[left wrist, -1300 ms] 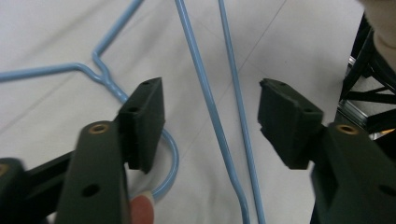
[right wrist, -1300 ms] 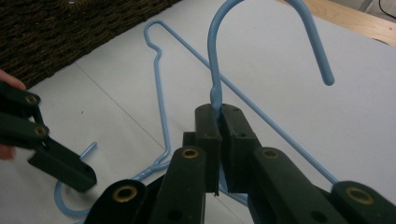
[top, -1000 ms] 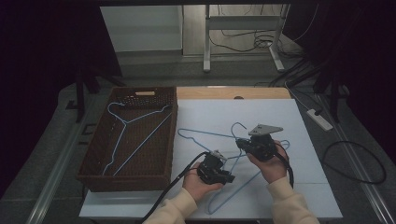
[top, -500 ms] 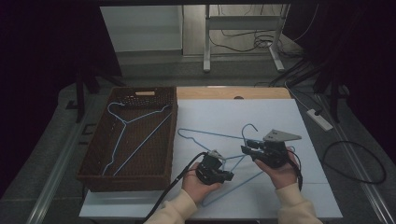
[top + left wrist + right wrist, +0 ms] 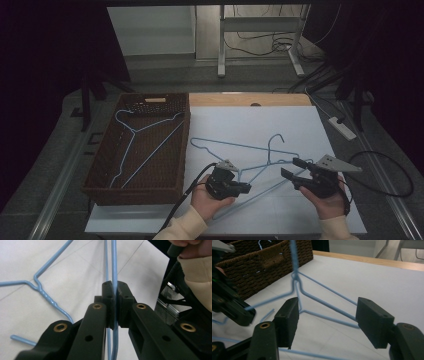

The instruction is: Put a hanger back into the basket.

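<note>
Clamping a thin blue wire hanger [image 5: 260, 167] on its long straight bar, the left gripper [image 5: 114, 293] has its jaws pressed together on the wire, while the right gripper [image 5: 295, 169] hangs just beside the hanger's neck with its jaws wide apart and nothing between them. That hanger sits tangled with a second hanger [image 5: 220, 146] on the white sheet [image 5: 250, 120] beside the wicker basket [image 5: 102, 165], which holds one more. Such wire looks light, springy and slick, so I judge the twisted neck below the hook the surest place to grip.
</note>
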A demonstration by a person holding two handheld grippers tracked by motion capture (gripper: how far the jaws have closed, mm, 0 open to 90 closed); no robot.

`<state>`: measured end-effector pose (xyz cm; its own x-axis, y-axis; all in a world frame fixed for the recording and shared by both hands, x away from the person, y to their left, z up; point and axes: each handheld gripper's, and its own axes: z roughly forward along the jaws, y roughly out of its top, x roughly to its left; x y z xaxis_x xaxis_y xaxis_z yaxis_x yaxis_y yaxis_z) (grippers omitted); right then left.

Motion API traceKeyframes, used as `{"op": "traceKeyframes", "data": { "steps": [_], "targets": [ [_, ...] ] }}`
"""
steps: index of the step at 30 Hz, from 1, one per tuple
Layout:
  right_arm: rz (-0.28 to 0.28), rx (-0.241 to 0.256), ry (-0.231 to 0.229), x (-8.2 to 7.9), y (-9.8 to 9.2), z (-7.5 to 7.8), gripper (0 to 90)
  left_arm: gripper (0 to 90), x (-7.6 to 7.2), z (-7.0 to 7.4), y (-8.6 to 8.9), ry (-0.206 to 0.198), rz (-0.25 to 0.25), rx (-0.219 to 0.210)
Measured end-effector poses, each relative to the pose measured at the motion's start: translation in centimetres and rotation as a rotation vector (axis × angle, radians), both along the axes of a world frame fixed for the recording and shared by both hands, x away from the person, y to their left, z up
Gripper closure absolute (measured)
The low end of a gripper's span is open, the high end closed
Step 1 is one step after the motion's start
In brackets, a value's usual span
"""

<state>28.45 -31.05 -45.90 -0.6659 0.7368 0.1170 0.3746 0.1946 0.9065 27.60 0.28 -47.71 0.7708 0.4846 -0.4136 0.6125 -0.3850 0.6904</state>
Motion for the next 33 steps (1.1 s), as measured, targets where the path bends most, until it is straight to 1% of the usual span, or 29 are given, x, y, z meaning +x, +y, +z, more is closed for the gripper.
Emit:
{"op": "traceKeyframes", "data": {
  "steps": [1,2,3,5,8,9,12,15,18,19,20,21,24,27,28,32,33],
  "targets": [
    [-0.018,0.001,0.0,-0.1,-0.7,-0.1,33.8,86.3,0.0,0.4,0.4,-0.004,0.01,-0.014],
    [-0.018,0.001,0.0,-0.1,-0.7,-0.1,33.8,86.3,0.0,0.4,0.4,-0.004,0.01,-0.014],
    [-0.032,-0.006,-0.001,-0.2,-1.1,-0.3,33.0,86.3,0.0,0.7,0.6,-0.006,0.015,-0.02],
    [-0.035,-0.007,0.001,-0.2,-1.2,-0.4,32.5,86.3,0.0,1.1,1.0,-0.013,0.023,-0.027],
    [-0.049,-0.024,-0.002,-0.1,-1.4,-0.6,31.3,86.3,-0.1,1.6,1.6,-0.025,0.042,-0.044],
    [-0.053,-0.026,-0.001,-0.1,-1.5,-0.7,31.2,86.3,-0.1,1.7,1.8,-0.028,0.044,-0.044],
    [-0.063,-0.02,-0.009,-0.1,-1.7,-0.6,31.3,86.4,0.0,1.9,2.2,-0.028,0.055,-0.054],
    [-0.081,-0.007,-0.017,-0.1,-2.0,-0.5,31.6,86.4,-0.1,2.4,2.7,-0.033,0.06,-0.067],
    [-0.093,-0.003,-0.019,-0.1,-2.4,-0.6,31.8,86.4,-0.3,2.8,3.0,-0.037,0.054,-0.081],
    [-0.097,-0.003,-0.019,-0.1,-2.5,-0.6,31.8,86.4,-0.4,3.3,3.2,-0.044,0.05,-0.09],
    [-0.097,-0.003,-0.019,-0.1,-2.5,-0.6,31.8,86.4,-0.4,3.3,3.2,-0.044,0.05,-0.09],
    [-0.101,-0.001,-0.02,-0.1,-2.6,-0.6,31.9,86.4,-0.5,3.8,3.5,-0.055,0.048,-0.098],
    [-0.115,0.006,-0.017,-0.2,-2.9,-0.7,32.1,86.4,-0.7,4.6,4.0,-0.073,0.05,-0.117],
    [-0.116,0.002,-0.013,-0.2,-3.0,-0.8,32.3,86.4,-0.8,5.6,4.9,-0.09,0.064,-0.146],
    [-0.116,0.001,-0.012,-0.2,-3.0,-0.9,32.4,86.4,-0.8,6.0,5.2,-0.101,0.069,-0.147],
    [-0.116,-0.009,-0.006,0.0,-2.9,-1.0,32.5,86.5,-0.8,7.1,6.3,-0.125,0.084,-0.154],
    [-0.116,-0.013,-0.005,0.0,-2.9,-1.0,32.5,86.4,-0.8,7.1,6.3,-0.125,0.084,-0.154]
  ]
}}
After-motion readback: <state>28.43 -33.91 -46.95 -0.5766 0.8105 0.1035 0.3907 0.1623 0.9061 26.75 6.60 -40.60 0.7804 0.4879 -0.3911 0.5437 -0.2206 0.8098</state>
